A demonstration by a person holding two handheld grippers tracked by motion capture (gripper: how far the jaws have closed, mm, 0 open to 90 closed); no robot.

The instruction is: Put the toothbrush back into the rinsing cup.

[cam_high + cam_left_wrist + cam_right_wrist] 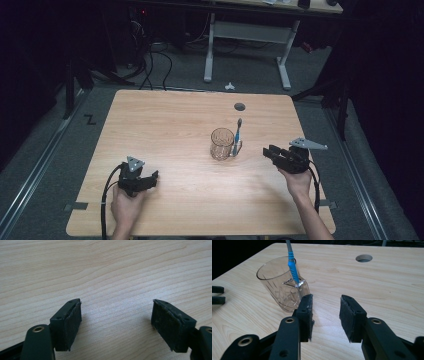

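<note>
Toothbrush (292,263) top is cut off in the right gripper view; it stands outside the empty glass mug (222,143), through its handle. Both grippers, left (116,322) and right (325,315), are released.

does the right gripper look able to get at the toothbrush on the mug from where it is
Probably yes. The right gripper is open and points at the toothbrush, which stands through the handle of the glass mug on its near side, with bare table between them.

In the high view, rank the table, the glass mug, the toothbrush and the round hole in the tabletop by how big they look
Largest to smallest:
1. table
2. glass mug
3. toothbrush, about as long as the mug is tall but far thinner
4. round hole, though it lies farther from the camera
</note>
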